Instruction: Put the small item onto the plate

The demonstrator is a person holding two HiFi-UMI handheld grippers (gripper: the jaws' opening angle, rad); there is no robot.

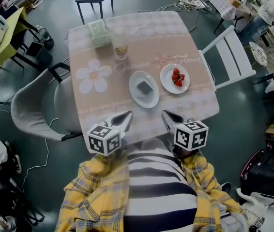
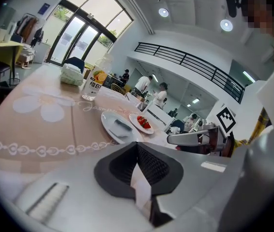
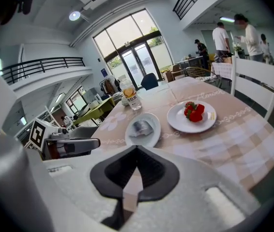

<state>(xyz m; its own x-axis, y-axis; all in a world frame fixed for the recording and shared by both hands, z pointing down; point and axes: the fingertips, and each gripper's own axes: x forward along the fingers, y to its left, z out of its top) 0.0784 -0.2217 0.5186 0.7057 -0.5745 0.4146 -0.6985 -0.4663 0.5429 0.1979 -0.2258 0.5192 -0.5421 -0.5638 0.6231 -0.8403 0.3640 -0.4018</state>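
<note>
Ahead of the left tool and the right tool, roughly midway between their tips, the oval plate lies on the bench, and the small grey item rests on it. Both tools sit at the bench's near edge, jaws pressed together on nothing. Farther ahead, right of the right tool, a round plate carries strawberries.

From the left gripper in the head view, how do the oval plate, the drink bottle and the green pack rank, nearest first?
1. Oval plate, just ahead, slightly right.
2. Drink bottle, mid-table, straight ahead.
3. Green pack, near the far edge.
</note>
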